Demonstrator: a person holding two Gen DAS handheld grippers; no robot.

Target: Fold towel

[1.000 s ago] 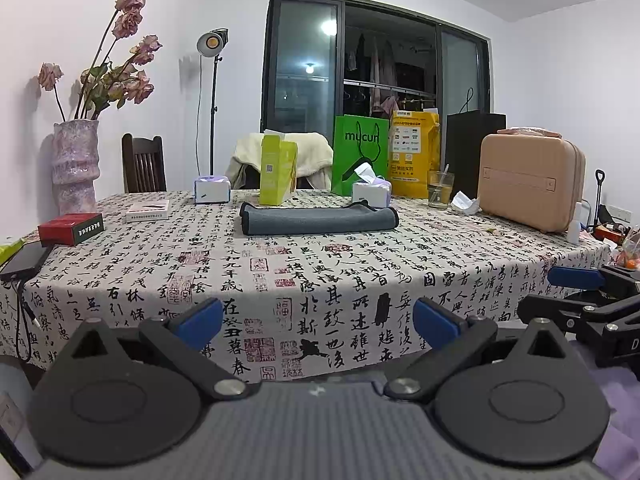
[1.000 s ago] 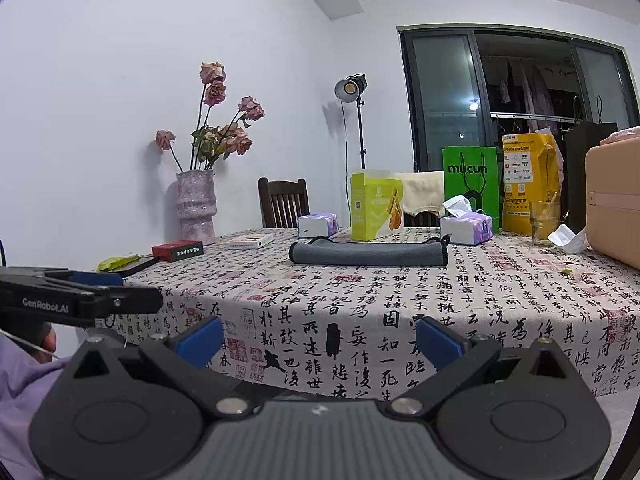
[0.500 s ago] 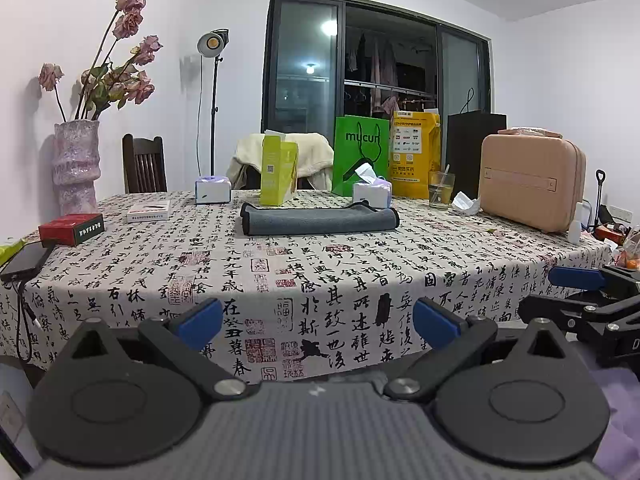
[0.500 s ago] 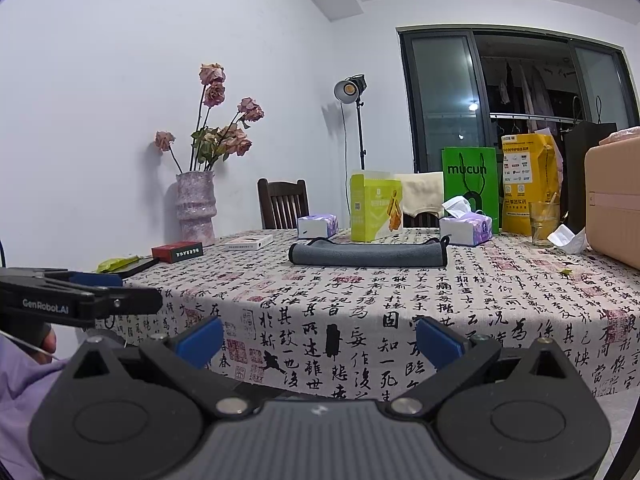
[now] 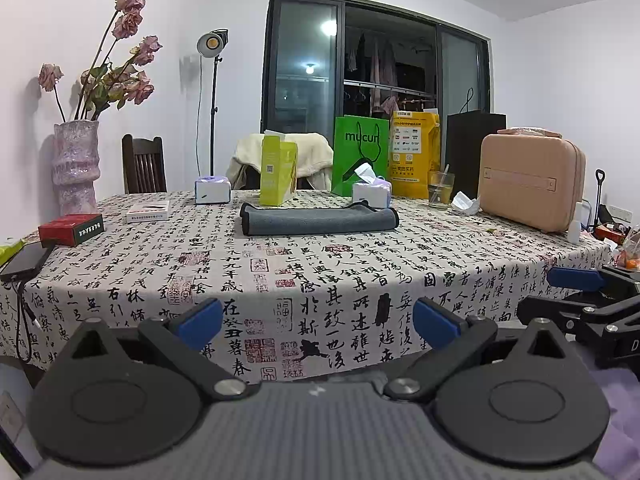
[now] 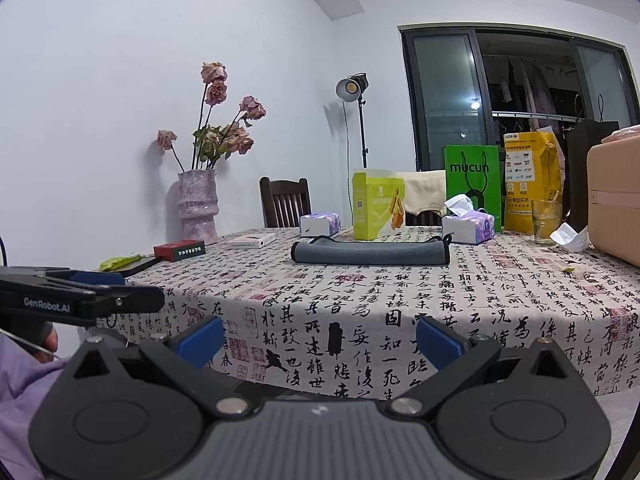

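Left edge of the left wrist view: a phone (image 5: 26,258) and a red box (image 5: 71,229) lie on the table (image 5: 360,272), below the vase (image 5: 76,166); neither has shifted over the last second.
Lower left, left wrist view: left gripper (image 5: 316,318), blue fingertips (image 5: 198,317) spread wide with nothing between them, held off the table's near edge exactly as it was a second ago.
Centre, left wrist view: towel (image 5: 318,220), a grey strip already doubled over lengthwise, lying flat past mid-table, just in front of the yellow-green box (image 5: 279,173) and the tissue pack (image 5: 371,193).
Centre, right wrist view: same towel (image 6: 370,251), untouched, well apart from both tools.
Lower centre, right wrist view: right gripper (image 6: 318,338), pads (image 6: 438,342) also spread apart and empty, short of the tablecloth's hanging edge.
Right, left wrist view: pink case (image 5: 532,188) and glass (image 5: 441,189) stand clear of the towel.
Change: none that I can find; both views match the earlier ones, tools and cloth alike.
Meaning for the task: the pause reads as either a start not yet made or a fold finished; I judge that any next fold needs both tools brought forward to the strip's two ends.
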